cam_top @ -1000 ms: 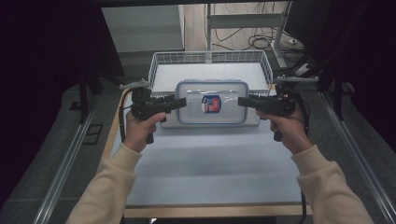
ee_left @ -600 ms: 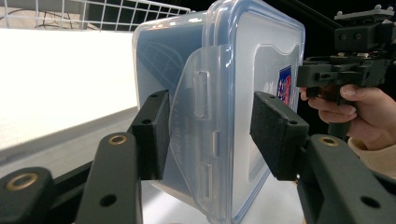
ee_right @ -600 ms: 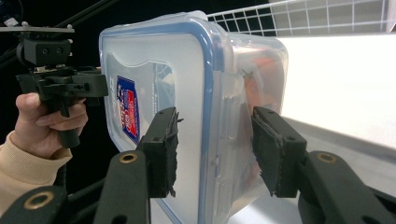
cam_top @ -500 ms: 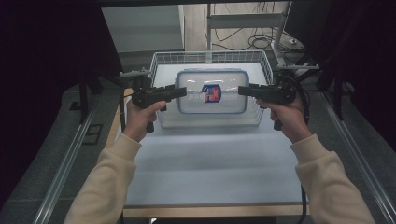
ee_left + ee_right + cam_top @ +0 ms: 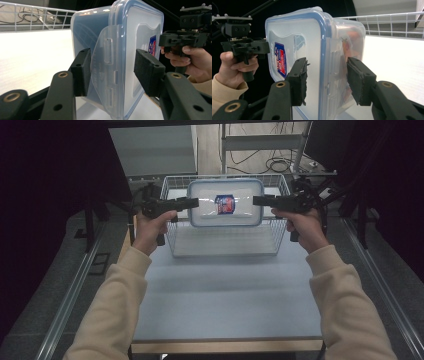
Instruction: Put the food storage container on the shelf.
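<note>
High view showed my left fingers [image 5: 194,203] and right fingers [image 5: 257,200] each clamped on an end of the lidded plastic box [image 5: 226,216], held at upper centre over the wire basket [image 5: 225,242]; rigid, light, slippery, so I gripped its end latches

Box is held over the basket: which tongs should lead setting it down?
Right, probably: right tongs clamp the box squarely across its lid; left tongs pinch over a loose latch flap.
</note>
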`<action>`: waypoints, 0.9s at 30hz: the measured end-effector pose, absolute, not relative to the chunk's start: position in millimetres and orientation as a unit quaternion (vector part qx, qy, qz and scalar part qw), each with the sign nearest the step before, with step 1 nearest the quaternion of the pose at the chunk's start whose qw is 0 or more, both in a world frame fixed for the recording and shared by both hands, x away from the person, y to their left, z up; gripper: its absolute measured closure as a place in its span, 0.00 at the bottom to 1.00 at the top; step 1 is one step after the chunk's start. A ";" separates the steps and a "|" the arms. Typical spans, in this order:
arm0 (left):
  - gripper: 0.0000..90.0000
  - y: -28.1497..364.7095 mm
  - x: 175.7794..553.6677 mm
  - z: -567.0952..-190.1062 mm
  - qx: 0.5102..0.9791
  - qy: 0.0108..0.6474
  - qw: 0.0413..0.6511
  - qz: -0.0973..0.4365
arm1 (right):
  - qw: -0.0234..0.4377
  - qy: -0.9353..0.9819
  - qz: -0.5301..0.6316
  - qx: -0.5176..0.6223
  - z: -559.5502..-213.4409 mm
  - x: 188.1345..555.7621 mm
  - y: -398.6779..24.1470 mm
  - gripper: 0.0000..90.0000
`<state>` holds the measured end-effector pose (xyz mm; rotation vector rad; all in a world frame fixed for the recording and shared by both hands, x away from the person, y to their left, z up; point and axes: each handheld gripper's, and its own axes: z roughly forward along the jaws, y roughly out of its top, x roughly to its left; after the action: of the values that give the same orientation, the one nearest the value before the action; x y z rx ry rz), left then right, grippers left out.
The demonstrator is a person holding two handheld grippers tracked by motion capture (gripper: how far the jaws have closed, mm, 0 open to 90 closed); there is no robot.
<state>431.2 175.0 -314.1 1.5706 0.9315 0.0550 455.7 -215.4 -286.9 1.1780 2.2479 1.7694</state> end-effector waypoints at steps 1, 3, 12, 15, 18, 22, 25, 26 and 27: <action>0.54 174.9 434.4 -313.3 0.681 0.404 0.610 0.024 | 0.023 0.726 0.571 0.381 -286.7 459.2 -215.5 0.58; 0.54 175.2 441.2 -312.1 0.682 0.404 0.609 0.023 | 0.018 0.723 0.572 0.387 -287.1 465.3 -215.5 0.58; 0.54 175.0 466.6 -316.2 0.683 0.414 0.601 0.012 | 0.004 0.720 0.566 0.402 -292.0 489.8 -216.4 0.58; 0.54 174.1 471.8 -320.6 0.679 0.422 0.600 0.007 | 0.003 0.724 0.559 0.405 -294.3 497.3 -216.1 0.58; 0.54 173.4 475.6 -323.5 0.667 0.433 0.607 0.007 | -0.004 0.721 0.558 0.411 -296.3 504.3 -216.2 0.58; 0.54 174.2 481.8 -325.6 0.660 0.441 0.608 -0.009 | -0.011 0.713 0.561 0.421 -296.8 511.7 -216.5 0.57; 0.54 175.0 485.6 -325.4 0.656 0.449 0.606 -0.017 | -0.016 0.709 0.557 0.432 -295.9 514.7 -215.3 0.57; 0.54 175.0 486.6 -325.2 0.658 0.450 0.604 -0.015 | -0.016 0.708 0.558 0.433 -295.9 515.6 -214.9 0.57; 0.54 174.1 487.4 -325.1 0.656 0.452 0.605 -0.014 | -0.017 0.707 0.556 0.437 -295.8 516.4 -214.8 0.57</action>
<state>487.4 174.1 -325.1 1.5167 1.0458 -0.0313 516.4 -214.8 -295.8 1.3878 2.2448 1.7669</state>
